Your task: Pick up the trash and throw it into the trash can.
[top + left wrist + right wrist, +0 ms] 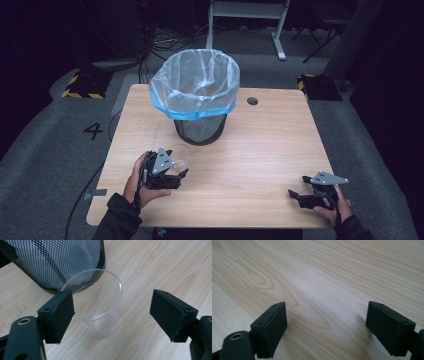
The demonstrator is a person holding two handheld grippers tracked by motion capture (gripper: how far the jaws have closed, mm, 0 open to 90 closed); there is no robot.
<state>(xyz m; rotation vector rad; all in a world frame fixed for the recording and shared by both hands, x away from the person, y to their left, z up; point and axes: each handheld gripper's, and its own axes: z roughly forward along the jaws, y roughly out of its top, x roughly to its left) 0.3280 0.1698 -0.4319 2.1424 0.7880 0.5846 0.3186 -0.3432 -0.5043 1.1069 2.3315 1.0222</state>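
Left gripper (112, 312) jaws stand apart around the clear plastic cup (100, 306), one pad touching. Closing off-centre risks tipping or crushing it. Right gripper (325, 325) is unclenched, empty.

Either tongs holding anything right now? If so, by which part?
Nothing is held. The left tongs stand open around the clear plastic cup, one pad near its rim, the other well clear. The right tongs are open over bare table.

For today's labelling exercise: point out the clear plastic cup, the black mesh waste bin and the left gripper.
Clear plastic cup (100, 315): left gripper view, on its side wall.
Black mesh waste bin (200, 129): high view, on its bare mesh wall.
Left gripper (112, 312): left gripper view, midway between its fingertips.
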